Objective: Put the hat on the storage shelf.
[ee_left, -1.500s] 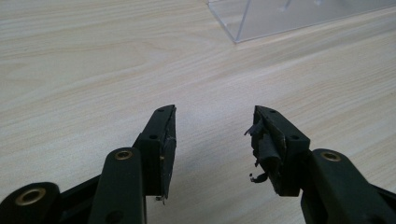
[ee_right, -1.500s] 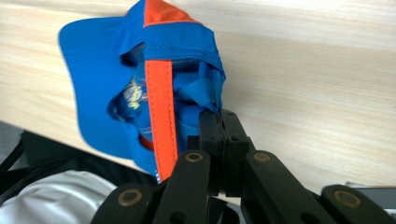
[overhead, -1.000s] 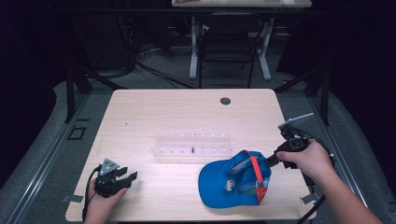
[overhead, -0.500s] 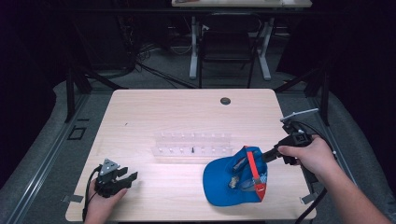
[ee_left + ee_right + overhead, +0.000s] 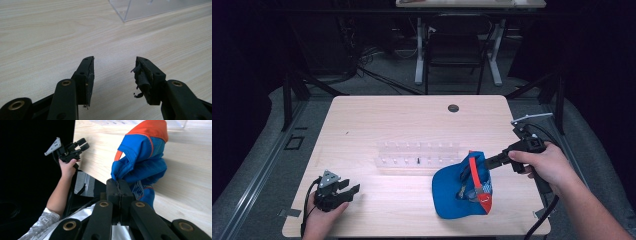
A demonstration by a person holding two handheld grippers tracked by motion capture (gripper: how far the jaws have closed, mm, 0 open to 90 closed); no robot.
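Between right gripper [image 5: 118, 185] pads; floppy blue mesh cap [image 5: 143, 157]

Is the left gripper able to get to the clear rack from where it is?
Probably yes. The left gripper sits open near the table's front edge, and bare table lies between it and the clear rack. The cap is off to the side, held by the right gripper.

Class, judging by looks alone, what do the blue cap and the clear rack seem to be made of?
Blue cap: soft woven fabric with mesh panels, matte; it folds and hangs limp. Clear rack: likely acrylic plastic, glossy; see-through, with sharp straight edges.
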